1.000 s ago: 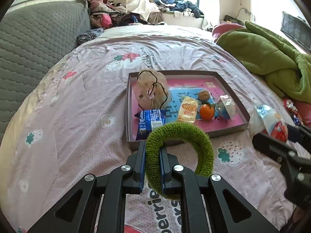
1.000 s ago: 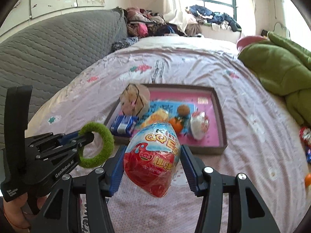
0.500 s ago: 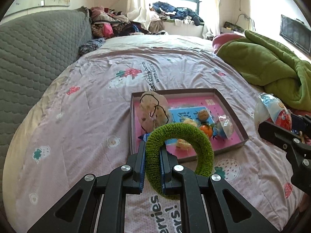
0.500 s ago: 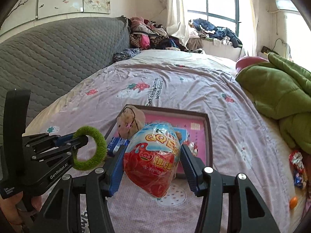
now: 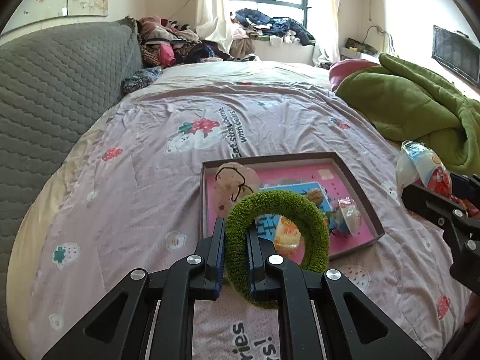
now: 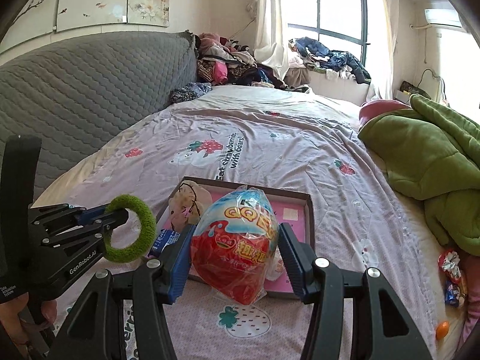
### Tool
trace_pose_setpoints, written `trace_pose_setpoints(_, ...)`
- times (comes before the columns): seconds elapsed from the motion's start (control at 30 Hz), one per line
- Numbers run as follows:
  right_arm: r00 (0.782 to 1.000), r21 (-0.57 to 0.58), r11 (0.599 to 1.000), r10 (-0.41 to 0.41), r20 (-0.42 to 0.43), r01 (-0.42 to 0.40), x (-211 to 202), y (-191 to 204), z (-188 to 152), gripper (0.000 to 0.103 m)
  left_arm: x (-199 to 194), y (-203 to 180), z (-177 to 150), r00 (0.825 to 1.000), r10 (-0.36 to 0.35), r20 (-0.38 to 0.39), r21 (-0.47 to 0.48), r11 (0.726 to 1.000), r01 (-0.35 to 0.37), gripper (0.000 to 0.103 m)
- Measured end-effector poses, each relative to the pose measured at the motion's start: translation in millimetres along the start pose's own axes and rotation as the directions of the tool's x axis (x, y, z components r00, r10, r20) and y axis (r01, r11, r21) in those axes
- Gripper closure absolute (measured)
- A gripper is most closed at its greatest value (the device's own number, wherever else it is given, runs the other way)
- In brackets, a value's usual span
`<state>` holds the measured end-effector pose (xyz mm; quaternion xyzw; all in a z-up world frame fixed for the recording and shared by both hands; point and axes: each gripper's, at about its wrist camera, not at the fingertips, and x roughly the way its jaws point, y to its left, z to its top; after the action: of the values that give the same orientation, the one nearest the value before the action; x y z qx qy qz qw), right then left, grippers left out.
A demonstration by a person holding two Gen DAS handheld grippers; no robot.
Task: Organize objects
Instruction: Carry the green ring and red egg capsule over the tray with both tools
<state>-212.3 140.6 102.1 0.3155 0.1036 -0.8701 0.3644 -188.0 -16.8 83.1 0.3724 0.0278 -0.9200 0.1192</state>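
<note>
My left gripper (image 5: 235, 234) is shut on a fuzzy green ring (image 5: 300, 207), clamping its left side; the ring (image 6: 141, 234) and that gripper (image 6: 117, 219) also show at the left of the right wrist view. My right gripper (image 6: 235, 240) is shut on a big egg-shaped toy packet (image 6: 237, 246), red below and blue on top; the egg packet (image 5: 426, 168) appears at the right edge of the left wrist view. Both are held in the air above a shallow pink-lined box (image 5: 357, 180) on the bed. In the box lie a beige pouch (image 5: 231, 180), snack packets and a walnut (image 5: 315, 195).
A pink strawberry-print bedsheet (image 5: 150, 210) covers the bed. A grey quilted headboard (image 5: 45, 90) runs along the left. A green blanket (image 6: 435, 156) is heaped on the right, with loose sweets (image 6: 450, 270) and a small orange ball (image 6: 442, 328) near the right edge. Clothes are piled by the window.
Both grippers have risen and drawn back from the box with their loads; the box now looks smaller and lower in both views. Neither grip has changed.
</note>
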Motion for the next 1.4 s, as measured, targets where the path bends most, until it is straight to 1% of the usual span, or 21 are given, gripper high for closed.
trace_pose_setpoints(0.2,1.0,-0.001,1.0,0.003,0.015,-0.003,10,-2,6,0.048,9,-4,10,1.0,0.011,0.014,0.002,1.0,-0.011,0.091)
trace_pose_setpoints(0.4,1.0,-0.011,1.0,0.005,0.001,-0.005,29,-2,6,0.048,29,-3,14,1.0,0.023,0.001,-0.003,1.0,-0.023,0.091)
trace_pose_setpoints(0.63,1.0,-0.017,1.0,0.008,-0.025,-0.008,53,-3,1,0.048,50,-4,12,0.999,0.025,-0.02,-0.007,1.0,-0.026,0.091)
trace_pose_setpoints(0.87,0.999,-0.022,1.0,0.007,-0.045,-0.008,69,-3,-4,0.048,68,-7,8,0.999,0.018,-0.036,-0.006,1.0,-0.018,0.091)
trace_pose_setpoints(1.23,0.995,-0.037,0.999,0.0,-0.104,-0.004,99,-4,-18,0.048,98,-6,-2,0.997,0.021,-0.074,-0.017,1.0,-0.023,0.091)
trace_pose_setpoints(1.4,0.993,-0.039,0.999,0.002,-0.119,-0.006,108,-3,-25,0.048,107,-6,-5,0.997,0.018,-0.078,-0.022,1.0,-0.02,0.091)
